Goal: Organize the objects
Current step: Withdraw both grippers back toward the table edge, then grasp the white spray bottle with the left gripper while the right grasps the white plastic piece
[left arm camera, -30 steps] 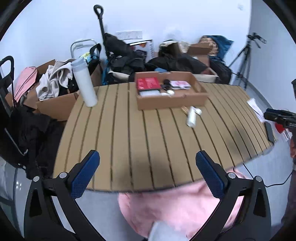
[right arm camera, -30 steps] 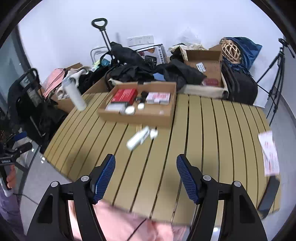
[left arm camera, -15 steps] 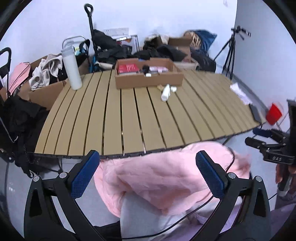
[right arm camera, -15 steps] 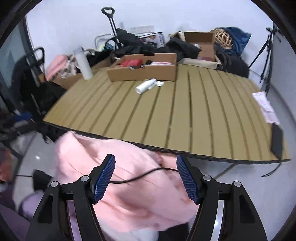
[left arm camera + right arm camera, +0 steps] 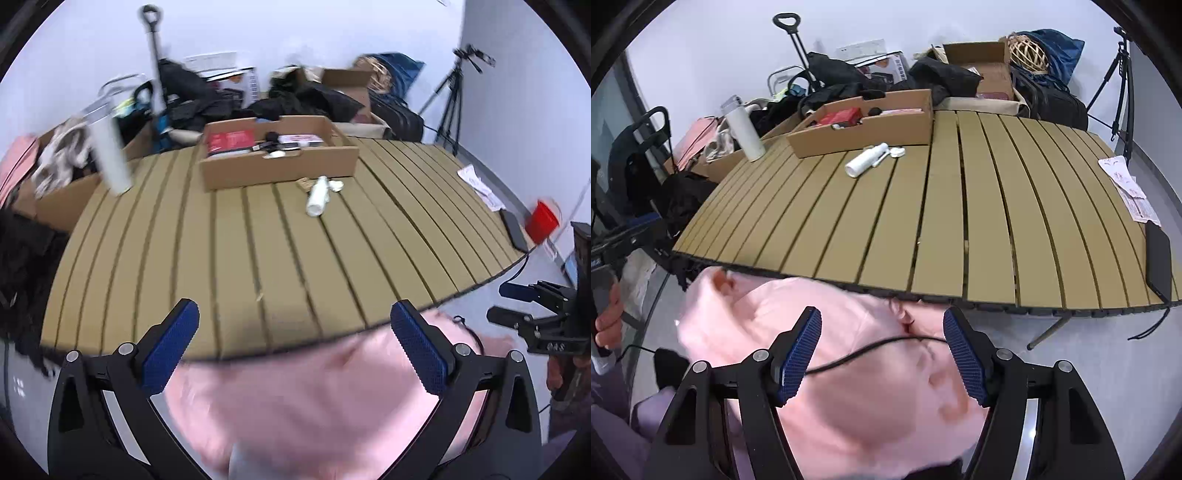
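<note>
A shallow cardboard box (image 5: 280,168) (image 5: 864,129) with a red packet and small items stands at the far side of the slatted table (image 5: 258,258) (image 5: 960,221). In front of it lie a white bottle (image 5: 317,195) (image 5: 866,160) on its side and a small white piece (image 5: 336,185) (image 5: 897,151). My left gripper (image 5: 295,345) is open and empty over the near table edge. My right gripper (image 5: 882,354) is open and empty below the near edge, over pink cloth (image 5: 849,387).
A tall white flask (image 5: 110,158) (image 5: 744,129) stands at the far left corner. A black phone (image 5: 1158,258) and papers (image 5: 1126,188) lie at the right edge. Bags, boxes and a tripod (image 5: 450,99) crowd the wall behind. A red cup (image 5: 541,221) shows right.
The left gripper has moved forward, back over the near table edge, after pulling back. The right gripper stays low off the table edge, a little nearer it. Both stay open.
</note>
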Available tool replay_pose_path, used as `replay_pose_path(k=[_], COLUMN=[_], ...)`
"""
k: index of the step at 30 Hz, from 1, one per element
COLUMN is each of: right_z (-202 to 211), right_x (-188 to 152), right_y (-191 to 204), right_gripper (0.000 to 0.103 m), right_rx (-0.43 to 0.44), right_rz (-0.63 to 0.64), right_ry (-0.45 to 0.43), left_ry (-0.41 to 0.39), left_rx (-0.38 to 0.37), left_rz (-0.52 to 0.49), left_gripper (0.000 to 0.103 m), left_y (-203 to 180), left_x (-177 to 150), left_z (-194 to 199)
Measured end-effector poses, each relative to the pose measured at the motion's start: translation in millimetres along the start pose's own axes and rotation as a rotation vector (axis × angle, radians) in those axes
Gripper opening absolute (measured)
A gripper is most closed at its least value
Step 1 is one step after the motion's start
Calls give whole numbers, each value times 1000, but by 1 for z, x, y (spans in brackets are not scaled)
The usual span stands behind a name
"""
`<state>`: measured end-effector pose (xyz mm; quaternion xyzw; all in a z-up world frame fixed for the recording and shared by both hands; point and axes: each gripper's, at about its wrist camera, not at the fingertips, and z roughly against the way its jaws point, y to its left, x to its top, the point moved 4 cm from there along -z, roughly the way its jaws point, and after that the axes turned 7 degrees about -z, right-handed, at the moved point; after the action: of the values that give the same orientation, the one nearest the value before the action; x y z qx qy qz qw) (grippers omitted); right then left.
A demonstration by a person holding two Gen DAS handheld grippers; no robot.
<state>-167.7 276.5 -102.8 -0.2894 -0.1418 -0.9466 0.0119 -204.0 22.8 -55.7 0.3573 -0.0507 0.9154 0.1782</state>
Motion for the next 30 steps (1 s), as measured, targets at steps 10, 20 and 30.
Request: replay_pose_path(k=[10, 20, 30], right_z=[-68, -161, -259], right_x=[78, 167, 217], right_y=[-19, -13, 15], right_gripper=[58, 56, 56], right_rx=[-36, -43, -32], right_rz=[4, 89, 131], right_ry=[5, 29, 43], left_ry=[69, 169, 125], left_rx=[-86, -164, -176], left_rz=[-73, -22, 178], left_gripper=[83, 24, 24], left_y=[-13, 4, 63], left_x=[92, 104, 64], left_z=[-162, -261, -207])
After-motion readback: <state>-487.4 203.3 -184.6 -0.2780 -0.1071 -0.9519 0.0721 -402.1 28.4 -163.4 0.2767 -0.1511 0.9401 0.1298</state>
